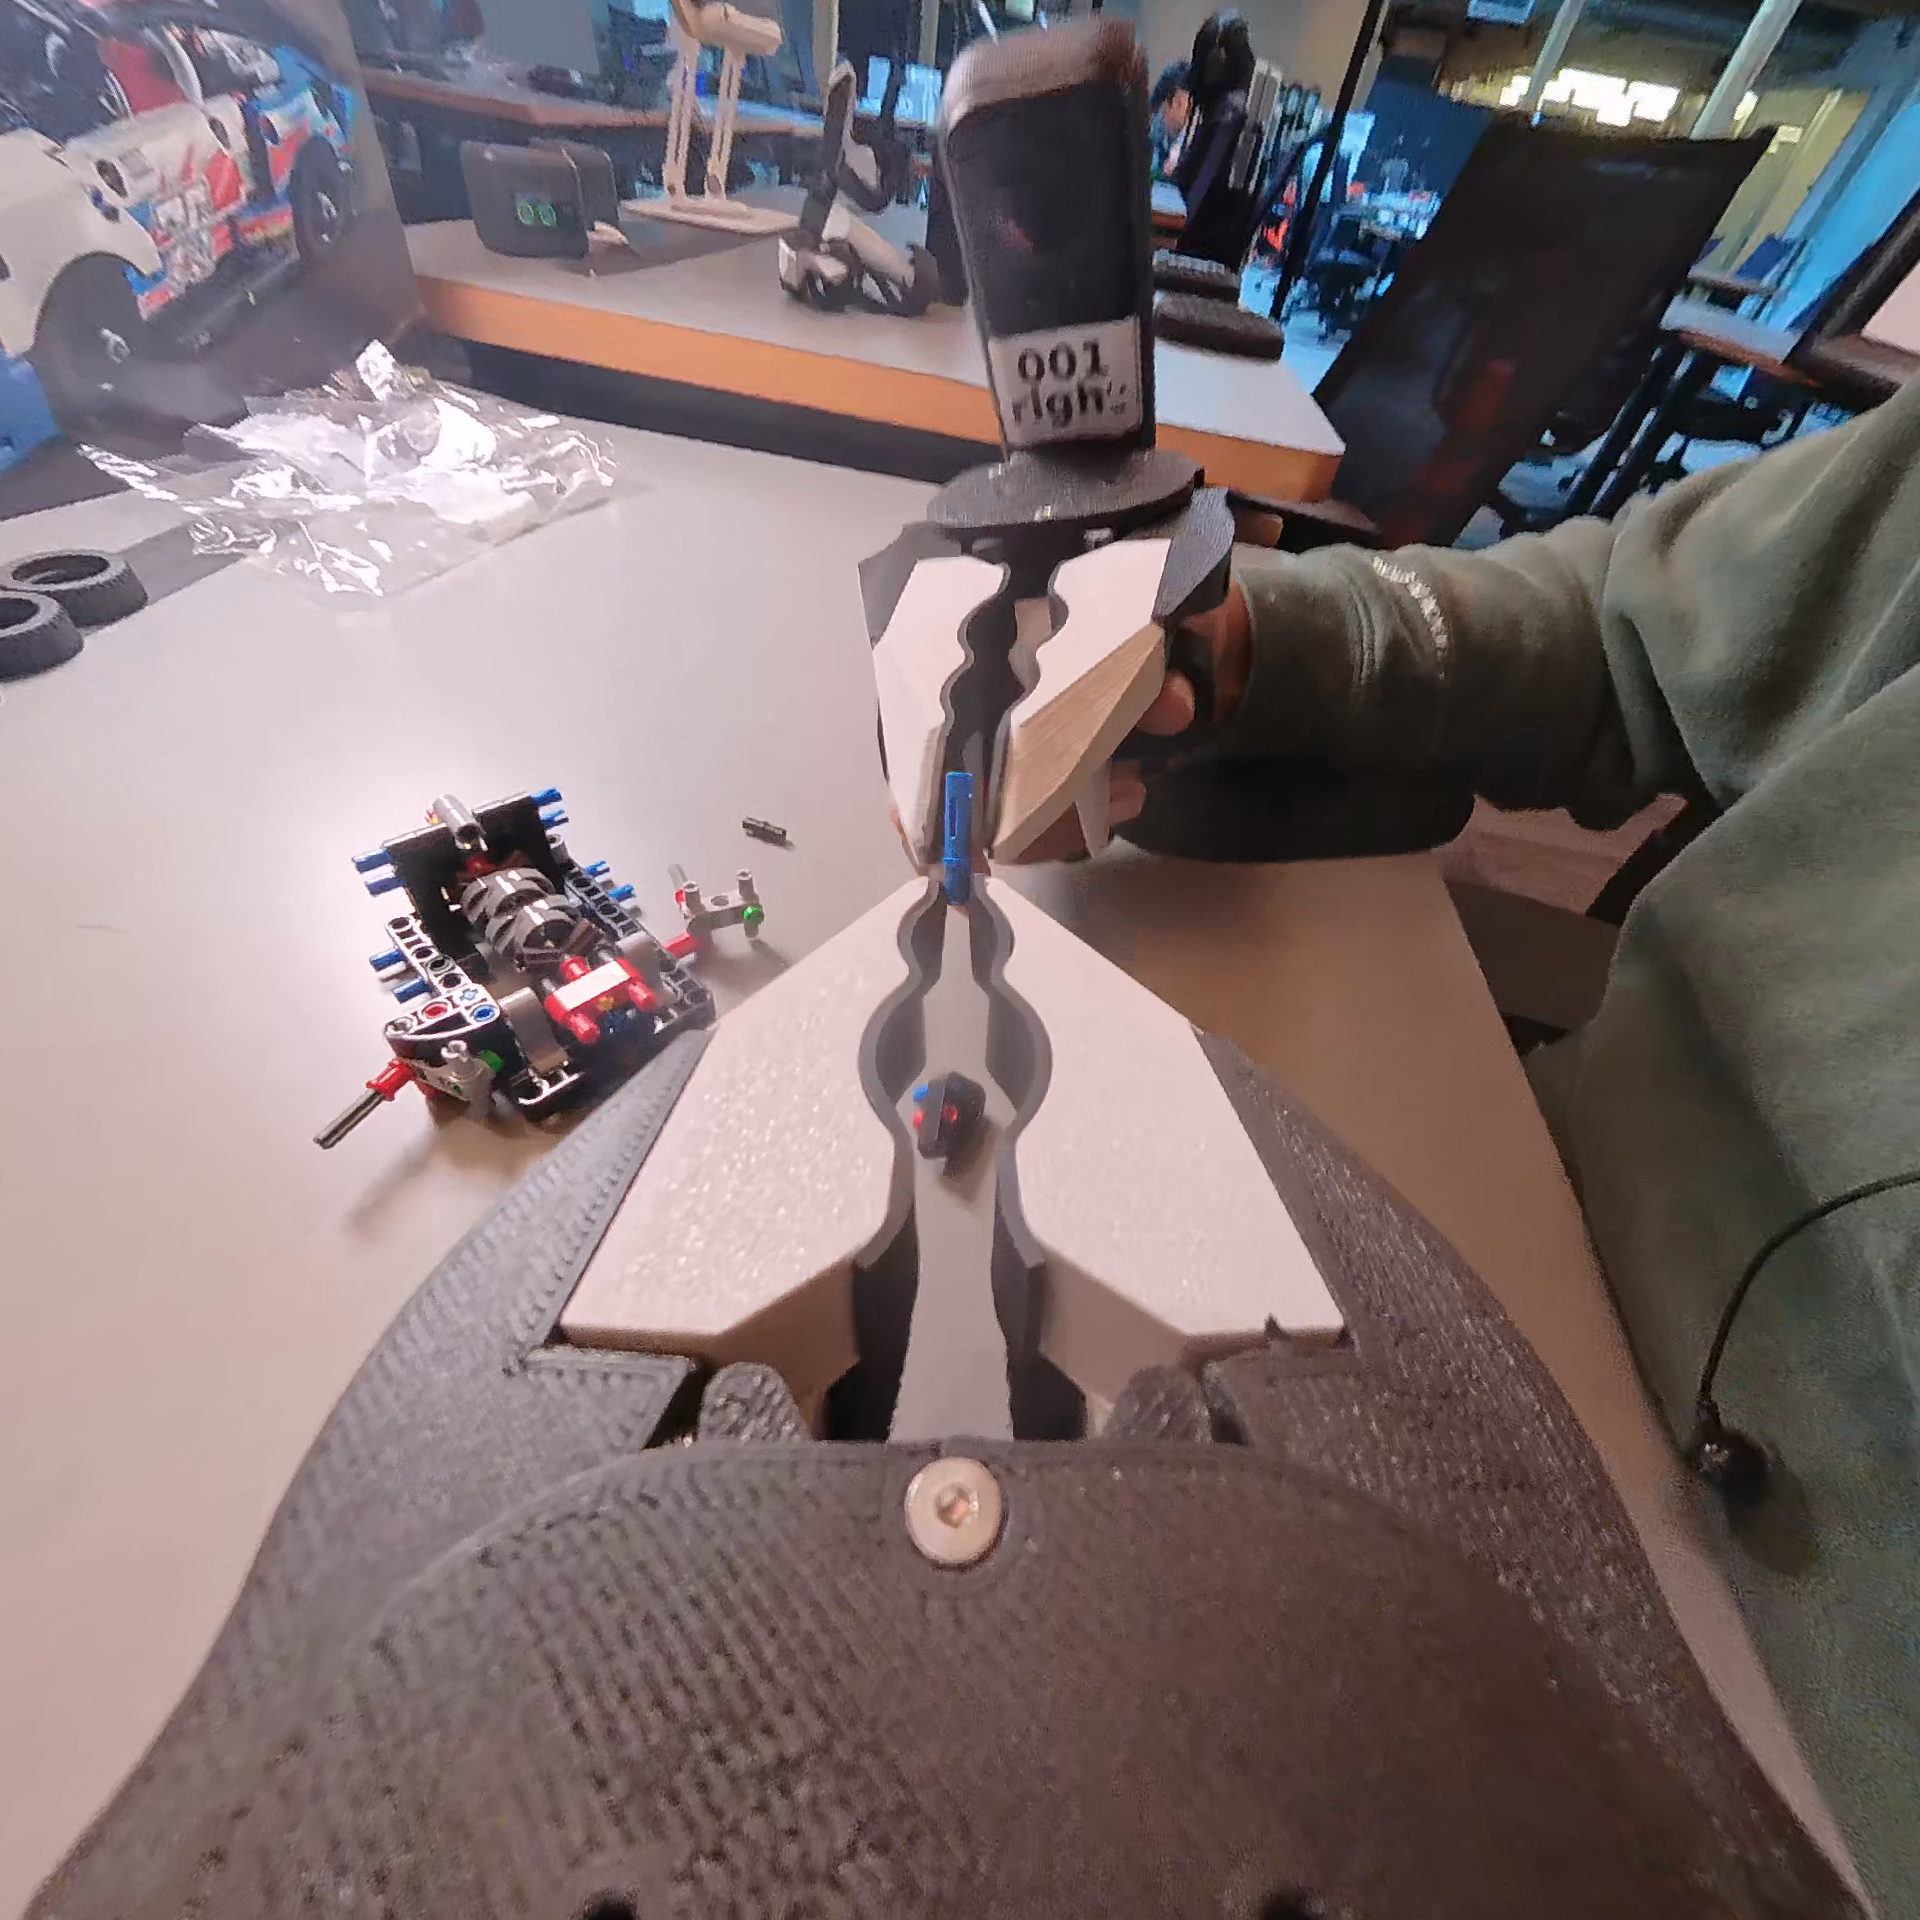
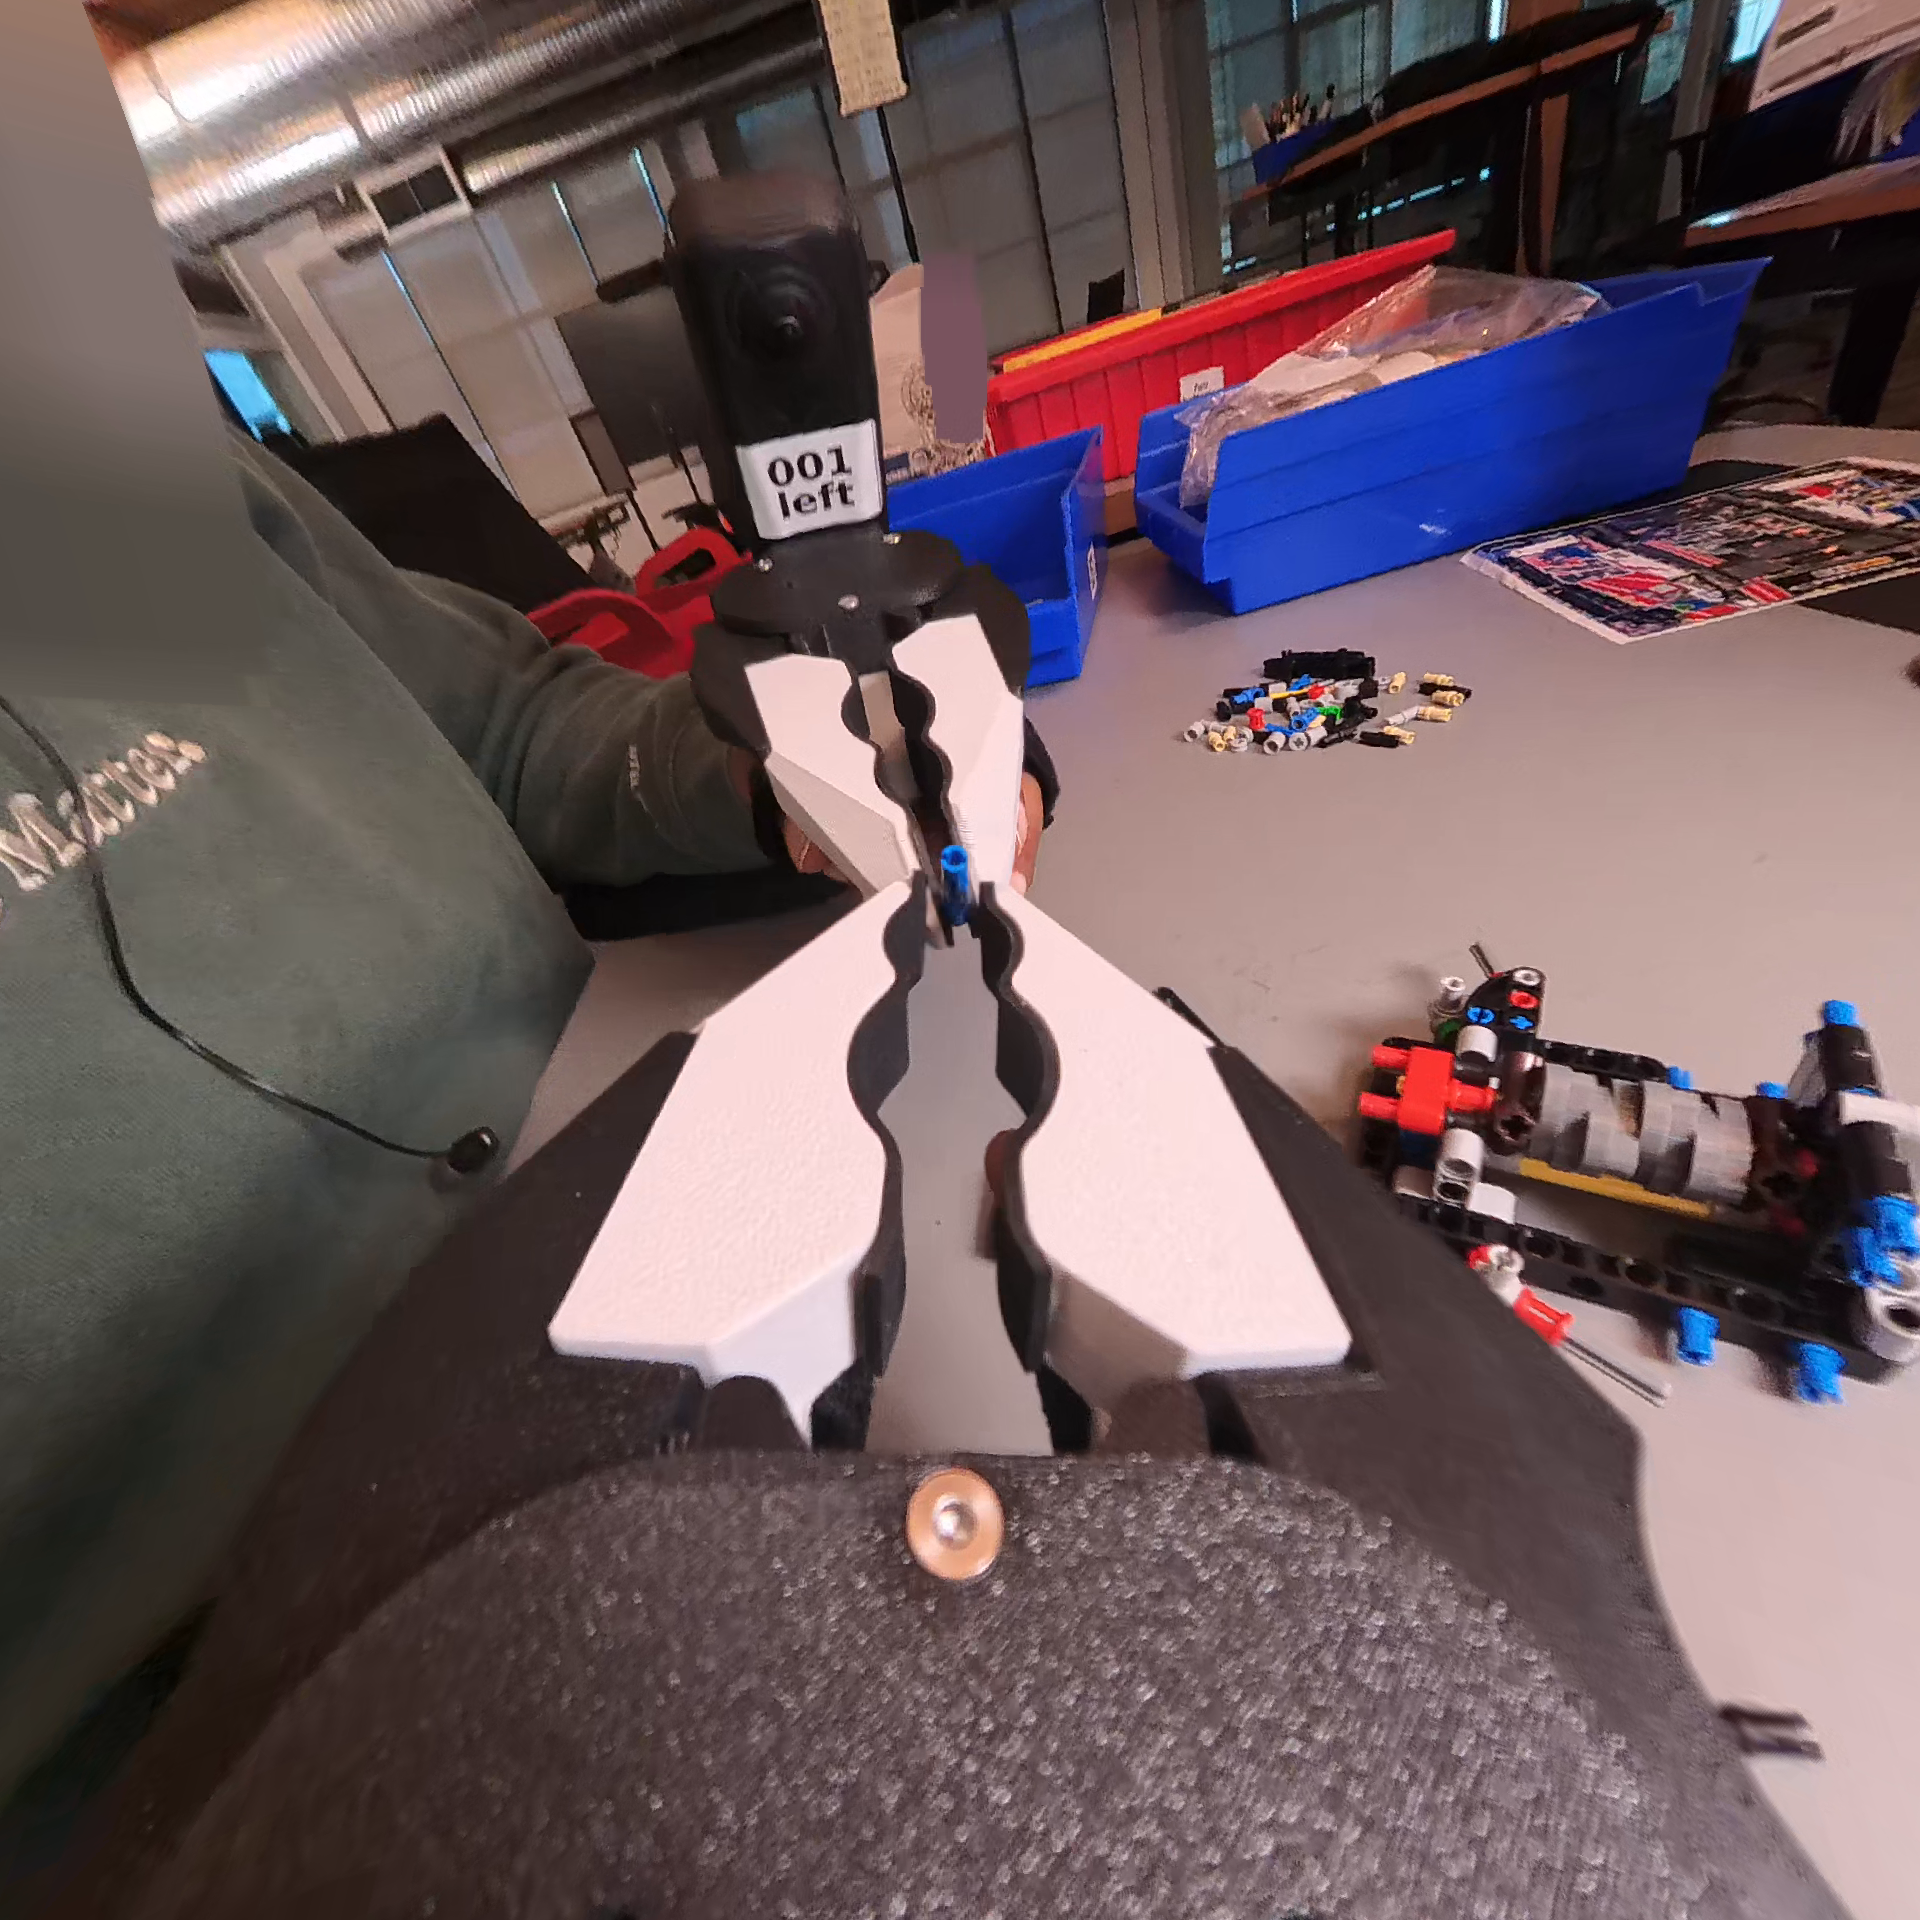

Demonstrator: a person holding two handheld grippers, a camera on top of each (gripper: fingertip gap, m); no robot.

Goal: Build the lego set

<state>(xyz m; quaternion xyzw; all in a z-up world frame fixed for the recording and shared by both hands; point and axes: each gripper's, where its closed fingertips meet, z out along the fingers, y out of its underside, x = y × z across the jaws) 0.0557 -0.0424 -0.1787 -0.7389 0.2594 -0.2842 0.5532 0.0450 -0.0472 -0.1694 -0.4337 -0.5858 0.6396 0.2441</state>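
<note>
**A:** What does the left wrist view show?

**B:** The left gripper (image 1: 954, 902) and the right gripper (image 1: 951, 831) meet tip to tip above the grey table (image 1: 520, 644). A small blue pin (image 1: 957, 831) stands between them, its long axis running from one set of tips to the other, nearly in line with both tools. The right gripper's tips look closed on the pin's far half. The left gripper's tips touch or almost touch the near end; I cannot tell whether they are pressing on it. A small dark piece (image 1: 943, 1122) with red and blue dots shows through the gap between the left fingers, on the table below.

**A:** And the model?

**B:** The partly built lego chassis (image 1: 520, 966) lies on the table to the left of the meeting tips, well apart. Two tyres (image 1: 62, 597) and a clear bag (image 1: 395, 478) sit farther left and beyond.

**A:** Now the right wrist view?

**B:** Here, again, the right gripper (image 2: 951, 914) faces the left gripper (image 2: 951, 868), the blue pin (image 2: 954, 881) upright at the junction. The chassis (image 2: 1662, 1174) lies to the right of the tongs, a pile of loose parts (image 2: 1320, 712) beyond it, blue bins (image 2: 1455, 457) farther back.

**A:** What matters next?

**B:** Likely the handover. Both grippers are equally near the pin, so whichever keeps it must turn its axis toward a hole in the chassis.
</note>
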